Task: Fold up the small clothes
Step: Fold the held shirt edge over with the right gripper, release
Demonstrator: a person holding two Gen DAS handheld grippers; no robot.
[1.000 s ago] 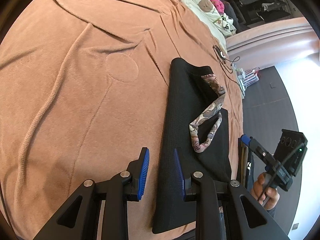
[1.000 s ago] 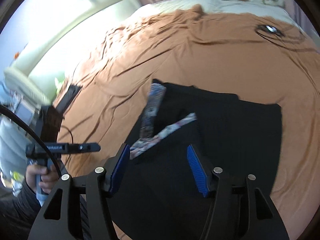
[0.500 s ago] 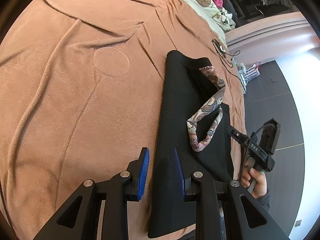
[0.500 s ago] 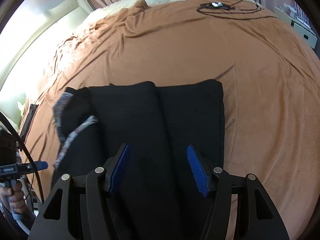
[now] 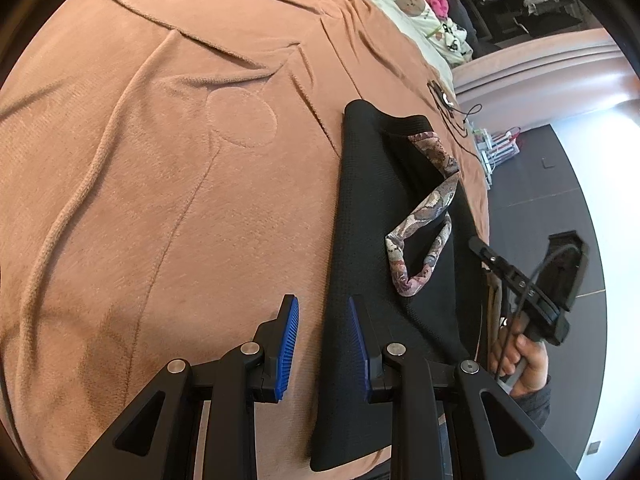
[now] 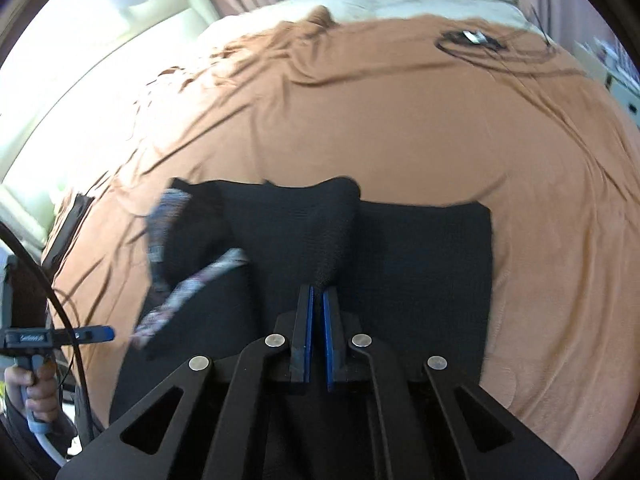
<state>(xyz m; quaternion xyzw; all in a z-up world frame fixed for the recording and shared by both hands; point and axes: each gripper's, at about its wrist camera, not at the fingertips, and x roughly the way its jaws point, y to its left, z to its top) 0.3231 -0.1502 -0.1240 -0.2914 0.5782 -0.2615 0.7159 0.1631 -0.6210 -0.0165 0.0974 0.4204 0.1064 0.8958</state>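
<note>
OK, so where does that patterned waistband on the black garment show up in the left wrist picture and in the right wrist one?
Left wrist view: the patterned waistband loops right of centre, lying on the black garment.
Right wrist view: it runs down the left-centre, blurred, at the garment's left end.
Shared landmark: the coiled black cable on the brown blanket, upper right in both views.

Brown blanket (image 5: 168, 208) over bed, dark floor (image 5: 532, 184), bright window light
</note>
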